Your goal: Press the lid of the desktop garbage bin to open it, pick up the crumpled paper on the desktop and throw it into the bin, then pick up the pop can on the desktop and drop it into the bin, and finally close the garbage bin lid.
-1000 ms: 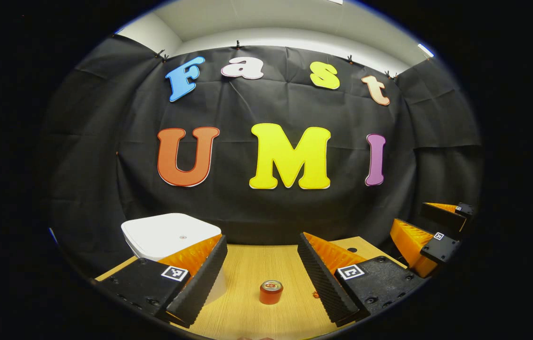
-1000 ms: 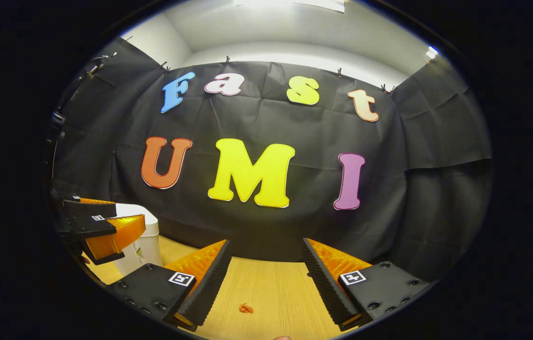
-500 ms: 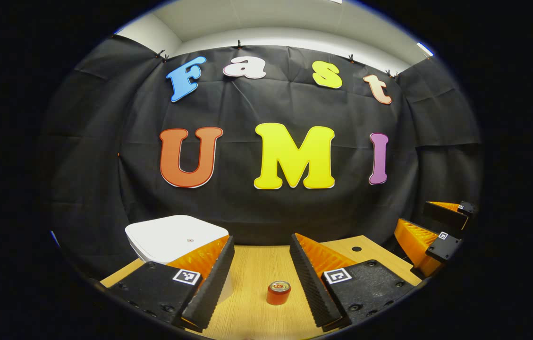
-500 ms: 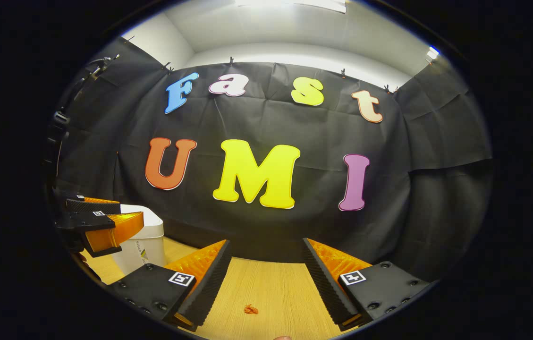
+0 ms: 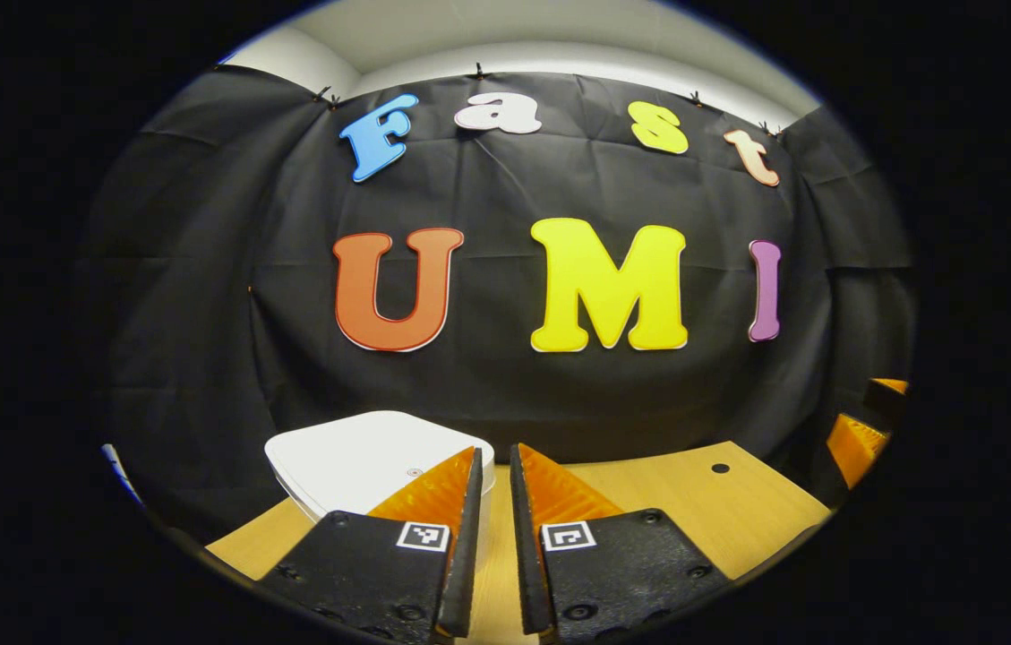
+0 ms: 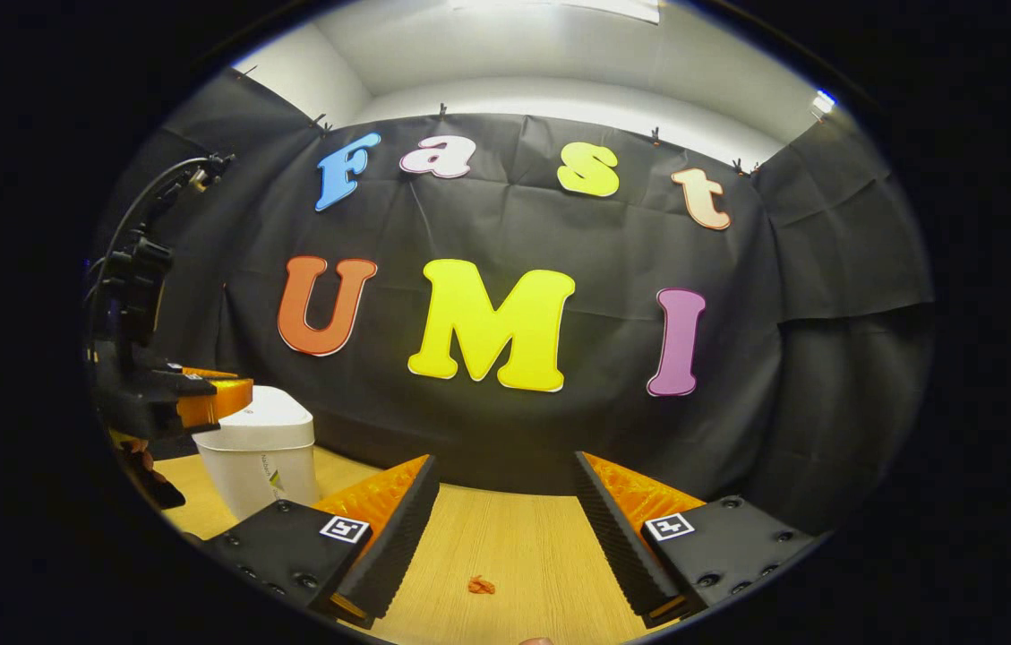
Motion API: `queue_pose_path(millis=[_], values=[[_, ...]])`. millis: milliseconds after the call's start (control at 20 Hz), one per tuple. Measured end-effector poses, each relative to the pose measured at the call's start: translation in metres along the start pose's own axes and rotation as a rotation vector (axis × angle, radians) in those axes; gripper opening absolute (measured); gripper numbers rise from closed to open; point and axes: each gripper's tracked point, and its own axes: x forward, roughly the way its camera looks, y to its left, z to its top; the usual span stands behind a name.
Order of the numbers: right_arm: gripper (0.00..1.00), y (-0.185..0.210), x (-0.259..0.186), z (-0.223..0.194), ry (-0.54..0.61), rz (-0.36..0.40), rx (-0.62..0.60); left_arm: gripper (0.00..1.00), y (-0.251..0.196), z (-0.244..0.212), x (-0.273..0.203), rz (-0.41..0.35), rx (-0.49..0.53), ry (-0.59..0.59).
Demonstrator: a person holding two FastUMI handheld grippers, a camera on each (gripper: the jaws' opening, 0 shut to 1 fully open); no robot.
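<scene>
The white garbage bin [image 5: 362,461] is taken as the landmark; it stands on the wooden desktop [image 5: 648,484] with its lid [image 5: 353,452] down flat. In the left gripper view, the left gripper [image 5: 492,502] is seen just above and in front of the bin's near right corner, its fingers drawn nearly together with a narrow slit between them and nothing pinched. In the right gripper view, the left gripper [image 6: 232,396] is seen hanging just over the bin's [image 6: 259,452] lid at its left edge. The right gripper [image 6: 505,502] is held well to the right of the bin, fingers spread wide over bare desktop [image 6: 514,537]. The crumpled paper [image 6: 481,586], small and orange, is seen on the desktop right of the bin, between the right gripper's fingers, untouched.
</scene>
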Motion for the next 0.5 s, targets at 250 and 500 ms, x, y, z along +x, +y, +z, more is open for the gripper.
queue_pose_path(millis=[250, 500], values=[[0.94, 0.003, 0.003, -0.002, 0.004, 0.003, -0.003, 0.11, 0.033, -0.007, 0.028, 0.068, 0.003, 0.041], [0.94, 0.007, 0.006, -0.004, 0.009, 0.006, -0.005, 0.05, 0.050, -0.022, 0.049, 0.097, 0.019, 0.106]])
